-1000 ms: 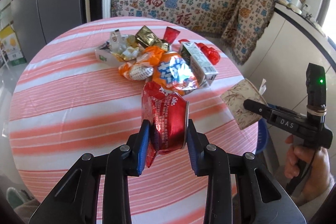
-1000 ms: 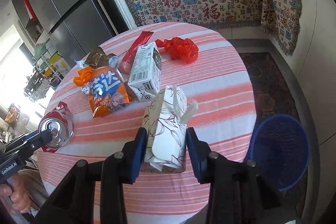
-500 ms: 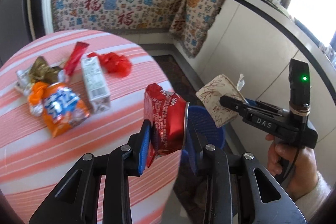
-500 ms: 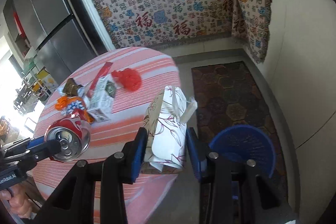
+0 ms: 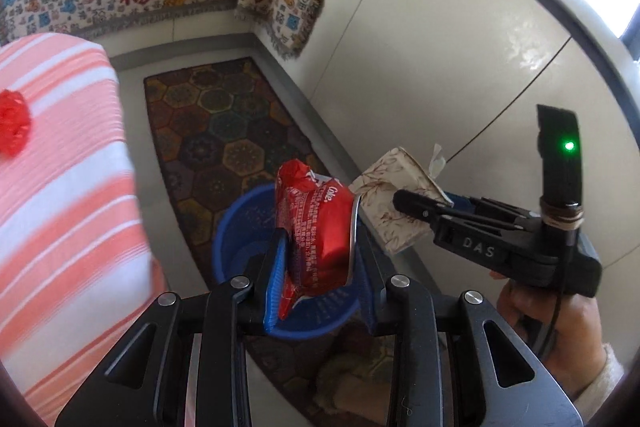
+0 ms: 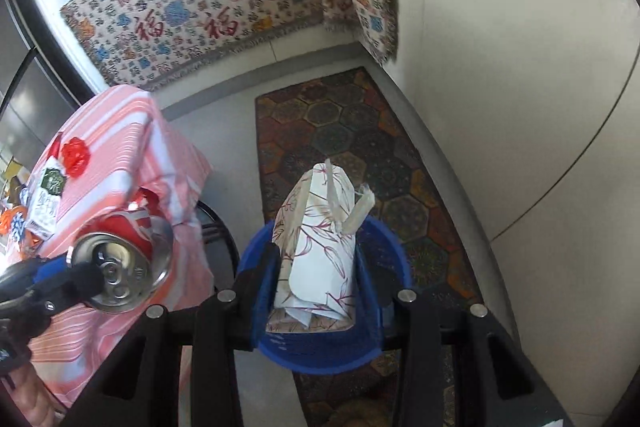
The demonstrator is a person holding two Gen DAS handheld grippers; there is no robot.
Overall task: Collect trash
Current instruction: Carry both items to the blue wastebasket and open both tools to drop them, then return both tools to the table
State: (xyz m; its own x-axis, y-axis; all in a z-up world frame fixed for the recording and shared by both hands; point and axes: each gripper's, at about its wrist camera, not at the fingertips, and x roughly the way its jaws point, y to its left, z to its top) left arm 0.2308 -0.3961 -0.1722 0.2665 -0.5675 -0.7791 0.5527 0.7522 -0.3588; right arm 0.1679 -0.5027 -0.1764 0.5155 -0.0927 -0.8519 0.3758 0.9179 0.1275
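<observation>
My left gripper (image 5: 320,259) is shut on a crushed red Coke can (image 5: 316,223) and holds it above the blue waste basket (image 5: 240,227) on the floor. My right gripper (image 6: 316,267) is shut on a floral tissue box (image 6: 320,247) and holds it directly over the same blue basket (image 6: 392,247). The can (image 6: 120,267) and left gripper show at the left of the right wrist view. The tissue box (image 5: 396,207) and right gripper show at the right of the left wrist view.
The round table with a pink striped cloth (image 6: 120,147) stands left of the basket, with a red plastic bag (image 6: 74,155), a milk carton (image 6: 46,203) and other wrappers on it. A patterned rug (image 6: 360,147) lies under the basket. White cabinets (image 5: 440,67) stand on the right.
Both grippers have swung right, off the table, and down toward the blue basket, each still holding its item. The basket now lies directly beneath them.
</observation>
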